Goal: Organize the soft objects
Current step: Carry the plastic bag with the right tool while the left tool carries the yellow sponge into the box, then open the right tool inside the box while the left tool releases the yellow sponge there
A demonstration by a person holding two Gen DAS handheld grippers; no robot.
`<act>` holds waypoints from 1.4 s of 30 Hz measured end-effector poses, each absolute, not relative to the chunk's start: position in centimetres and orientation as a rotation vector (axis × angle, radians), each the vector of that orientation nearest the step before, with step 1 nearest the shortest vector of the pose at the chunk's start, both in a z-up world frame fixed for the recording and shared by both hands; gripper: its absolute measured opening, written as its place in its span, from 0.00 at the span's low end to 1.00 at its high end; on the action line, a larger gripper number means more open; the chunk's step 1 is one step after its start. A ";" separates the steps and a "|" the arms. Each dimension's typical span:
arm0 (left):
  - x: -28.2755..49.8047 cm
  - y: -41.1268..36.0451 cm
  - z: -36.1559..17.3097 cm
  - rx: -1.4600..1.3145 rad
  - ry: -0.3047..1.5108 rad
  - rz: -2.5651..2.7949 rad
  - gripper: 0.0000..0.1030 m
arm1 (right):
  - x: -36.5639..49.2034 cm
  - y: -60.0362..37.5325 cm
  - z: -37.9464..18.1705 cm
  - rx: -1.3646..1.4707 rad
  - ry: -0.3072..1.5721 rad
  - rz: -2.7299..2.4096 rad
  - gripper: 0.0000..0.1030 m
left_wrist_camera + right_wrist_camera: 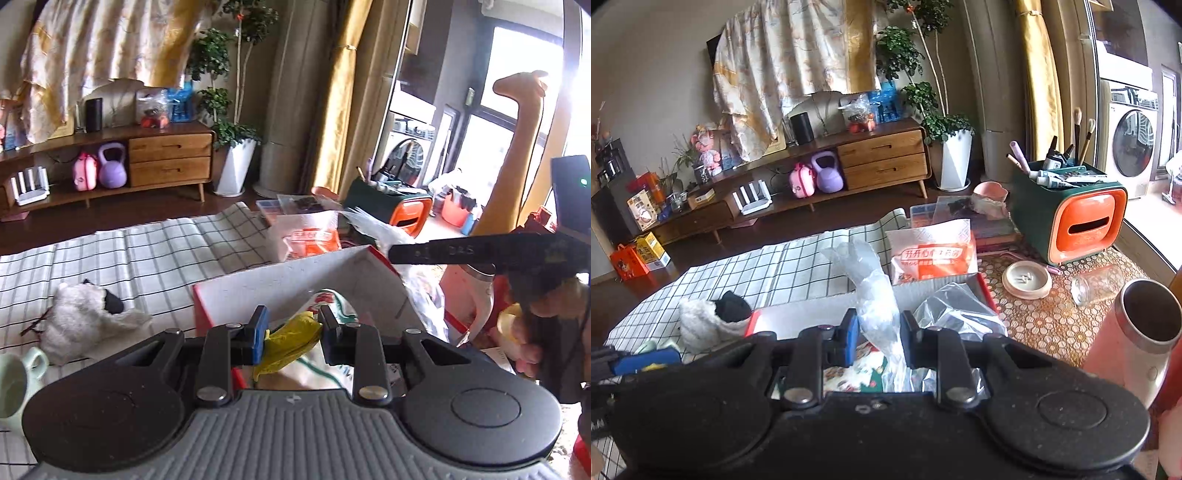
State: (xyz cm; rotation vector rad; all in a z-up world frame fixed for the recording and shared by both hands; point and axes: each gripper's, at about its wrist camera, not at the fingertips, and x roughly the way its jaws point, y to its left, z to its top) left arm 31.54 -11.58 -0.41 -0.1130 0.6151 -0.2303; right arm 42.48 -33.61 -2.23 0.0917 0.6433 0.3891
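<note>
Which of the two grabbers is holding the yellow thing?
The left gripper: a yellow cloth item sits between its jaws, over the red-edged box. The right gripper holds clear crumpled plastic instead.

1. Lower part of the yellow cloth (291,341) hidden behind the left gripper (293,328) body, so jaw contact impossible to confirm.
2. Mint mug (16,384) cut off at the lower left edge.
3. Base of the clear plastic bag (877,314) lost behind the right gripper (877,338) (grip unclear).
4. Plush toy (709,319) partly hidden, lower left.
5. Pink tumbler (1134,332) cropped at the right edge.
</note>
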 end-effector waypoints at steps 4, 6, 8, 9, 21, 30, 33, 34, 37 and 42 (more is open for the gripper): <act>33.6 -12.9 -1.6 -0.128 0.643 -0.256 0.27 | 44.7 -33.9 -3.4 0.098 0.639 0.388 0.23; 34.2 -13.4 -2.2 -0.139 0.654 -0.272 0.27 | 45.3 -33.8 -4.4 0.091 0.643 0.392 0.23; 34.8 -13.7 -3.0 -0.144 0.663 -0.285 0.27 | 46.0 -33.9 -5.7 0.093 0.664 0.401 0.23; 35.1 -13.9 -3.4 -0.144 0.668 -0.289 0.27 | 46.1 -33.9 -6.4 0.093 0.679 0.408 0.23; 36.1 -15.0 -6.8 -0.113 0.700 -0.314 0.27 | 46.0 -33.1 -10.9 0.077 0.796 0.408 0.23; 35.9 -15.6 -8.6 -0.078 0.803 -0.349 0.27 | 45.7 -33.4 -11.1 0.111 0.822 0.386 0.26; 35.9 -16.1 -9.2 -0.056 0.848 -0.348 0.27 | 45.3 -33.4 -10.7 0.116 0.815 0.392 0.29; 35.9 -16.1 -9.3 -0.055 0.859 -0.352 0.27 | 45.1 -33.5 -10.5 0.118 0.815 0.396 0.31; 35.7 -16.1 -9.5 -0.064 0.868 -0.349 0.27 | 44.4 -33.7 -10.0 0.123 0.812 0.404 0.39; 35.3 -16.0 -8.8 -0.074 0.864 -0.351 0.27 | 43.5 -34.6 -9.0 0.140 0.796 0.401 0.49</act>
